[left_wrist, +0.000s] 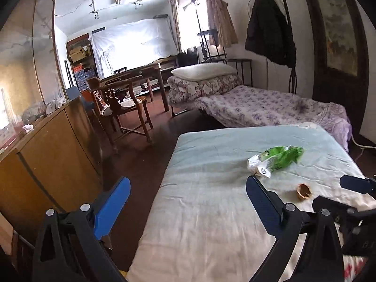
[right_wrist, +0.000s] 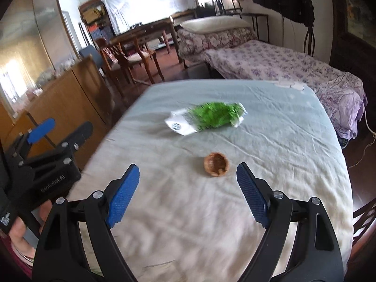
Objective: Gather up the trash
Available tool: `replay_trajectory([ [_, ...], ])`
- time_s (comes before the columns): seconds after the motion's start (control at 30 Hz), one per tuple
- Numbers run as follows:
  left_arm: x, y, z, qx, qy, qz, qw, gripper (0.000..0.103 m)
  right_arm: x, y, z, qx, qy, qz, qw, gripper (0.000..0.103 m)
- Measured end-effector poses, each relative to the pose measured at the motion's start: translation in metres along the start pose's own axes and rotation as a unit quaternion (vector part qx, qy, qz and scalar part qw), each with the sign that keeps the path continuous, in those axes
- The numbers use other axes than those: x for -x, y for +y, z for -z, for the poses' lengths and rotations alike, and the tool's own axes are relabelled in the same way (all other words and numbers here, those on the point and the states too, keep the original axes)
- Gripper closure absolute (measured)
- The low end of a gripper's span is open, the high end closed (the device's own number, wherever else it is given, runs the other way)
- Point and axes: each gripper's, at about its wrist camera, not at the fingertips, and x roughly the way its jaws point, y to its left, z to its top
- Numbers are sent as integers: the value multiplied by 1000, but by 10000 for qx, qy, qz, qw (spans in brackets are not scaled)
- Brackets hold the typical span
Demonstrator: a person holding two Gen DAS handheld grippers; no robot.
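A crumpled green and white wrapper [left_wrist: 275, 161] [right_wrist: 206, 118] lies on the pale cloth-covered table [left_wrist: 211, 211] [right_wrist: 270, 141]. A brown walnut shell half [left_wrist: 304, 190] [right_wrist: 216, 161] sits nearer me, hollow side up. My right gripper [right_wrist: 188, 176] is open just short of the shell, with nothing between its blue pads. My left gripper [left_wrist: 188, 192] is open too, straddling the table's left edge, empty. In the right wrist view the left gripper [right_wrist: 61, 127] shows at the left, held by a hand [right_wrist: 21, 232]. A blue fingertip [left_wrist: 352, 183] of the right gripper shows at the right.
A wooden cabinet [left_wrist: 51, 145] stands along the left. Dark floor [left_wrist: 141, 159] runs between it and the table. Behind the table is a floral-covered bed [left_wrist: 258, 108] with a pillow [left_wrist: 202, 70], and further back wooden chairs [left_wrist: 122, 103] and a table. A dark coat [left_wrist: 270, 28] hangs at the right wall.
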Motion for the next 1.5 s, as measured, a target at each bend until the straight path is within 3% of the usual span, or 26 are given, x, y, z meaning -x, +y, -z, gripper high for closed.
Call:
replay_trajectory([
  [0.17,64,32,11,6,-159,-105,9998,6,45,25,19,-48,-364,-223,9991,21],
  [0.33,127,84,44,226,-113,-420,9988,6,76,90,44,364,-308,-721,9963,18],
  [0.47,172,144,99,459,303,-877,9946,6,80,158,76,710,138,-1328,9885,15],
  [0.53,186,173,130,620,684,-996,9907,6,70,203,107,1038,656,-1637,9788,14],
  [0.73,215,238,233,826,1770,-1653,9667,6,37,282,187,1950,1633,-1691,9522,14],
  [0.83,218,253,270,1038,2090,-1646,9584,6,18,293,214,2137,1991,-1517,9443,14],
  [0.9,216,259,289,1192,2250,-1661,9527,6,12,300,228,2390,2020,-1209,9420,14],
  [0.97,211,261,302,1248,2393,-1684,9480,6,10,302,229,2436,2094,-1198,9394,14],
  [1.3,191,256,319,1318,2621,-1513,9440,6,10,313,240,2912,2138,-1070,9263,14],
  [1.5,188,254,321,1296,2678,-1553,9420,6,4,313,242,2876,2172,-1101,9263,14],
])
